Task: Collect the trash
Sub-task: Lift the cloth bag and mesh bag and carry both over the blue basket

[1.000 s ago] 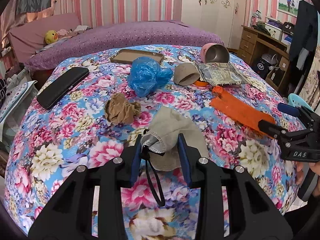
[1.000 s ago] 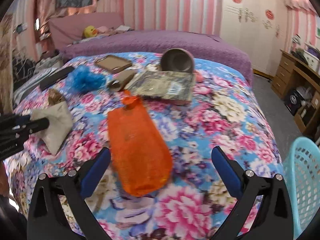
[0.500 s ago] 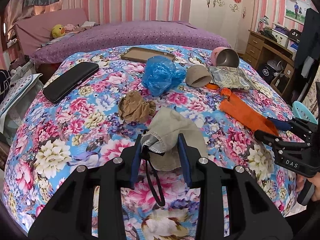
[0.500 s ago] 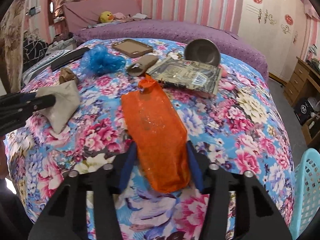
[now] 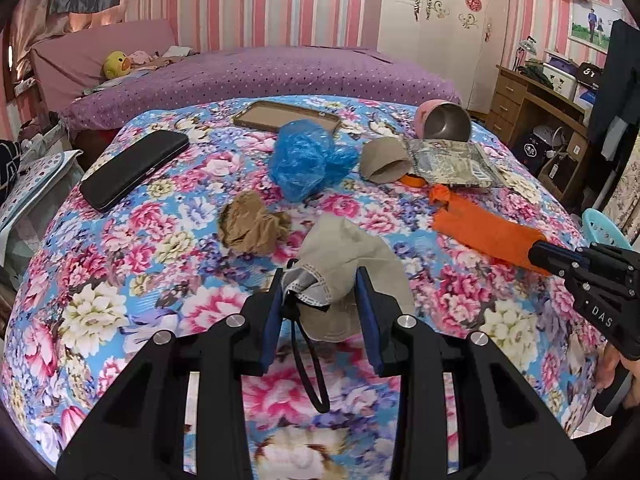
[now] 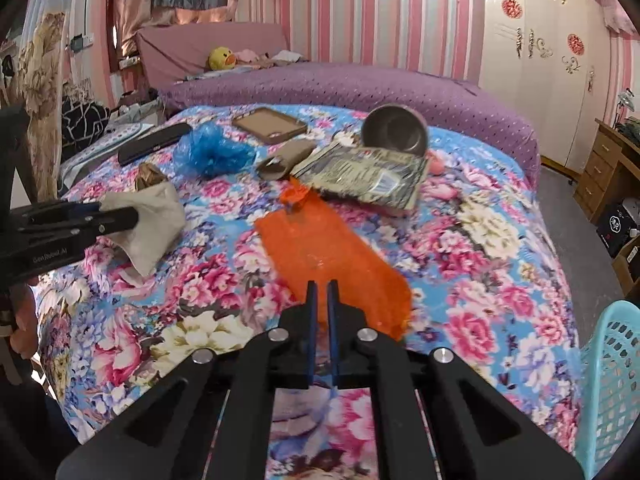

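Now thin crinkled orange bag [image 6: 332, 256], flattened lengthwise.

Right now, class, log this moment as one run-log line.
left tongs: shut on beige cloth | right tongs: just closed on orange bag | basket: lower right

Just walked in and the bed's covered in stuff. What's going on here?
A person is collecting trash off the floral bedspread with a handheld claw in each hand. The left claw is shut on a beige face mask. The right claw has just been closing and now pinches the near end of an orange plastic bag. A blue bag and a crumpled brown wad lie uncollected; a turquoise basket stands beside the bed.
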### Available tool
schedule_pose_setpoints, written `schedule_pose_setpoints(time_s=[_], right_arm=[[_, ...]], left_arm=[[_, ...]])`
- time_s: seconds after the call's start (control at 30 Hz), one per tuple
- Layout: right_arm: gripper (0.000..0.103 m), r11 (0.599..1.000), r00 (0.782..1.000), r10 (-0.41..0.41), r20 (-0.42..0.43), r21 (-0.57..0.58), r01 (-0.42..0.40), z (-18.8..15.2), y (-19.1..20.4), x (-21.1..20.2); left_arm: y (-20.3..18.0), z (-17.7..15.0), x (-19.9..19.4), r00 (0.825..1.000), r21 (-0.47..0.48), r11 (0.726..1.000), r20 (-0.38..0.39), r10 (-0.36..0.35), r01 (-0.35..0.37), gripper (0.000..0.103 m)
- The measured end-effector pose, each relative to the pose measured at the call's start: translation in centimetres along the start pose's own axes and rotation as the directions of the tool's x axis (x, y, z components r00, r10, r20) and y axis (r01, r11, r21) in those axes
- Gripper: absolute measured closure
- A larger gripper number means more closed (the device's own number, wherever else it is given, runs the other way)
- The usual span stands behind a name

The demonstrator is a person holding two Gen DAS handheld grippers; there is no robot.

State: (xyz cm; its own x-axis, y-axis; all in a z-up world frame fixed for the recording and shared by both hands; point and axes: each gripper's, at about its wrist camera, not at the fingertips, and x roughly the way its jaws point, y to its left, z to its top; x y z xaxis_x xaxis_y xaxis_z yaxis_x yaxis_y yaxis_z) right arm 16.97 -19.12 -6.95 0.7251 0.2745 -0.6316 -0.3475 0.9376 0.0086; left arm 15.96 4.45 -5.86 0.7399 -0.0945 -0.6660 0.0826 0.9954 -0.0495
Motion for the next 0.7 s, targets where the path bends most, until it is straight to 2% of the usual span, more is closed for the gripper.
schedule_pose_setpoints(time_s=[0.4,0.7], right_arm=[[0.100,0.999,0.999,-0.026,0.033,0.036,0.024,-0.3,-2.8,-1.7],[0.098,0.999,0.999,-0.036,-0.002,0.017,0.036,-0.5,-2.4,-0.7]], left_arm=[[-2.3,0.1,-0.2,1.000,0.026,1.000,0.013,-0.013,0.013,0.070],[-1.7,-0.1,-0.2,1.000,0.026,1.000,0.011,-0.003,0.002,0.070]])
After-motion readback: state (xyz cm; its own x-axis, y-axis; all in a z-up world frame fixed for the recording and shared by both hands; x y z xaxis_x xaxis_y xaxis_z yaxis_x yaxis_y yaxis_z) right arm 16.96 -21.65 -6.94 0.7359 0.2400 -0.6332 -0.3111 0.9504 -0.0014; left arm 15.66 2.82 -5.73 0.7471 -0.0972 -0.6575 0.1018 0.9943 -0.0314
